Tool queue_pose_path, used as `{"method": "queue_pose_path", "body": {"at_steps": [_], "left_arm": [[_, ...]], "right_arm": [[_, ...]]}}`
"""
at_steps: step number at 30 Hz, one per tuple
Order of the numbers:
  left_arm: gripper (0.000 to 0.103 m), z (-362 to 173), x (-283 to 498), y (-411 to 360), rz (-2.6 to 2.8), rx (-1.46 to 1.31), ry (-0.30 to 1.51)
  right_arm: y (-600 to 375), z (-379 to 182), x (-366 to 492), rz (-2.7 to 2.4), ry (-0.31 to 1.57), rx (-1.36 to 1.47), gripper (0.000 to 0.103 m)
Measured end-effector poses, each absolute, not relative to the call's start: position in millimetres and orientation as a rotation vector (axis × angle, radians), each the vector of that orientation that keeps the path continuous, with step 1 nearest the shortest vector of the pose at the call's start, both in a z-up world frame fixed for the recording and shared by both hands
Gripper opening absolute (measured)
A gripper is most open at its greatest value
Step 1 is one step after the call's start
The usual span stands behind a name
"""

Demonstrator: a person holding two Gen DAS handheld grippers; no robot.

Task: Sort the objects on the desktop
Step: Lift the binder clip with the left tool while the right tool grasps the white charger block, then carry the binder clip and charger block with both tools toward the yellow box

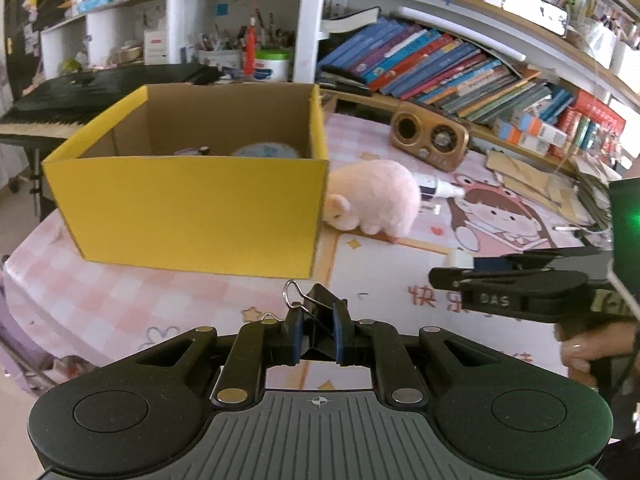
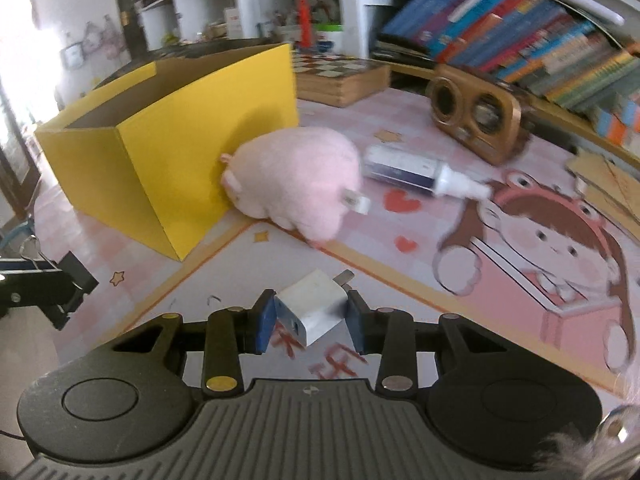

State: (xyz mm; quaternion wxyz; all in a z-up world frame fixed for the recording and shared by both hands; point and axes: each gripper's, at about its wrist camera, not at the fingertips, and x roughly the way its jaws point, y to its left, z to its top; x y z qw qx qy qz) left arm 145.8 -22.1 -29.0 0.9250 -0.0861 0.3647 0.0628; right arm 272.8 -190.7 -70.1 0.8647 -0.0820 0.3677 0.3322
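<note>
My left gripper [image 1: 316, 332] is shut on a black binder clip [image 1: 320, 304] held above the pink mat, in front of the open yellow box [image 1: 192, 208]. Inside the box lie a round pale-blue item [image 1: 264, 150] and some small things. My right gripper [image 2: 312, 312] is shut on a white charger plug [image 2: 316, 304], its blue pads against the plug's two sides. From the left wrist view that gripper [image 1: 452, 270] comes in from the right with the plug [image 1: 460, 258] at its tip. A pink plush pig [image 2: 296, 176] leans against the box [image 2: 180, 152], with a spray bottle [image 2: 416, 174] lying behind it.
A brown retro radio [image 2: 476, 116] stands at the back of the table, a chessboard box [image 2: 340, 76] behind the yellow box. Flat cardboard pieces [image 1: 520, 176] lie at the right edge. A black keyboard [image 1: 80, 96] sits left of the box; bookshelves fill the background.
</note>
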Motion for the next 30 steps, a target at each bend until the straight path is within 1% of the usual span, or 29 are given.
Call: {"method": "queue_pose_path", "body": {"at_steps": [15,20,30], "left_arm": [[0.013,-16,157,-52,-0.057,-0.201,0.652],[0.013,-13,157,-57,-0.141,-0.188,0.636],[0.014,-8,132,-31,-0.236,-0.159,0.628]], "right_arm": [[-258,-22,239,0.525,0.727,-0.092,0.035],[-266,-16,219,0.476,0.720,-0.094,0.035],[-254,-13,179,0.356,0.740,-0.031,0.035]]}}
